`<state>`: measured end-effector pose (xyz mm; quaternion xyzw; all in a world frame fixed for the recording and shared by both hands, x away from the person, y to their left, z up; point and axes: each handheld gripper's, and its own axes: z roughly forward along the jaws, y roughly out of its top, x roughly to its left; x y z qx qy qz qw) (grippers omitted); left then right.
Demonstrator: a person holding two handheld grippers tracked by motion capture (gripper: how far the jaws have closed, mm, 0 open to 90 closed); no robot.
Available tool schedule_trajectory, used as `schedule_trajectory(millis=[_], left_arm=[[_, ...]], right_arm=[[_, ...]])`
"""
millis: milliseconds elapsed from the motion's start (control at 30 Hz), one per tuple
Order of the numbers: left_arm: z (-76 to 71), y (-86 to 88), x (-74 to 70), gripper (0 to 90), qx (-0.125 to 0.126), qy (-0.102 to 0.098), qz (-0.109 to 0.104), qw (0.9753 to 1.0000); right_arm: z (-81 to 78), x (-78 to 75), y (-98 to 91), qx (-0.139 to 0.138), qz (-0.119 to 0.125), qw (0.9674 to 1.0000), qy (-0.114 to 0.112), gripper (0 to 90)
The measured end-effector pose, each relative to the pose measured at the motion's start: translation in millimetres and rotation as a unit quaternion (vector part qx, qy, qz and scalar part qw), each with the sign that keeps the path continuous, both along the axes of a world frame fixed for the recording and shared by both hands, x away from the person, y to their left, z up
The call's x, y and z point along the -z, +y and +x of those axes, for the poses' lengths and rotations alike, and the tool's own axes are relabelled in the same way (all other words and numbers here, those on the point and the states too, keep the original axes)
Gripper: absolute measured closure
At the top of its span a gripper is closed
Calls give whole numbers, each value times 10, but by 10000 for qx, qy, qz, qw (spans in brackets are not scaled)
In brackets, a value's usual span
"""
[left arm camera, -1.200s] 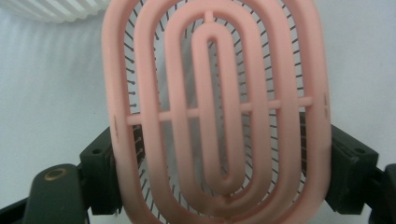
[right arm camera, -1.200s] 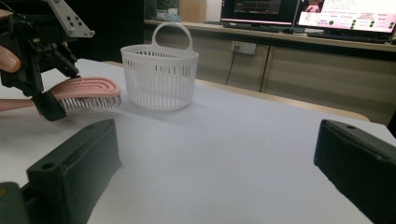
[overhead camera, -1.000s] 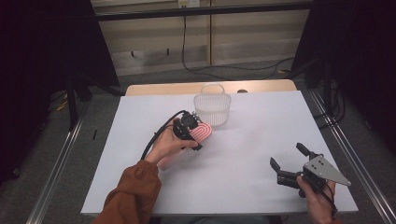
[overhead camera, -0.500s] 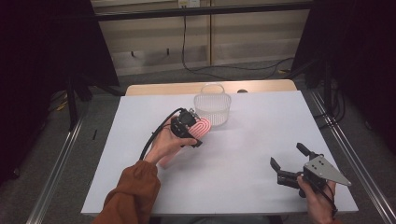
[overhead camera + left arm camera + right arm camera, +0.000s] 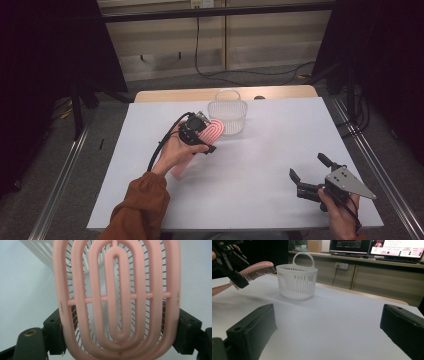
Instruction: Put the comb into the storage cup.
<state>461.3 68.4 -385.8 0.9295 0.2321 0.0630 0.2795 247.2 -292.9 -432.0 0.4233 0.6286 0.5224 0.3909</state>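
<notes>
A pink vented hairbrush (image 5: 217, 131) is held above the white table, its handle slanting down toward the person's wrist. My left gripper (image 5: 202, 134) is shut on the brush head. In the left gripper view the two black jaws press the sides of the brush (image 5: 117, 297), with the left gripper (image 5: 120, 336) low in the frame. A white slatted basket (image 5: 227, 116) with a hoop handle stands just beyond the brush head. My right gripper (image 5: 312, 172) rests near the front right of the table, open and holding nothing. The right gripper view shows the brush (image 5: 258, 269) beside the basket (image 5: 297, 281).
The white table (image 5: 270, 150) lies between the two hands. A wooden strip (image 5: 175, 95) runs along its far edge. Metal rails (image 5: 372, 165) flank both sides. Beyond the table, the right gripper view has cabinets and lit monitors (image 5: 397, 247).
The left gripper has carried the brush slightly up and toward the basket. The right gripper has stayed put.
</notes>
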Motion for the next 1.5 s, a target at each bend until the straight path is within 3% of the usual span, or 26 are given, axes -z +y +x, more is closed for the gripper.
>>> schedule_trajectory(millis=[267,400,533,767,800,933,1167,1367,1500], left_arm=[[-52,49,-127,193,-89,-214,-294,9993],[-51,89,-153,194,-357,-358,-476,9976],[-61,120,-202,194,-462,-486,-644,9957],[-93,158,-284,194,-521,-583,-882,9930],[-94,168,-295,194,-563,-671,-932,9918],[-95,190,-318,194,-482,-676,-1153,9899],[-123,217,-365,194,-451,-892,-1465,9842],[-159,264,-437,194,-499,-1190,-1823,9747],[-168,279,-467,194,-509,-1222,-1997,9709]], right_arm=[[-1,-1,1,6,7,10000,1,0],[-1,0,1,6,4,10000,3,0],[1,1,0,6,4,10000,-2,0],[0,0,2,1,6,10000,-3,0],[-1,-1,2,4,9,10000,1,0],[-1,-1,1,4,6,10000,-4,0],[-2,-2,0,4,5,10000,-5,0],[-5,-6,-4,13,-7,10000,-35,0],[-12,-12,-3,16,18,10000,-56,0]])
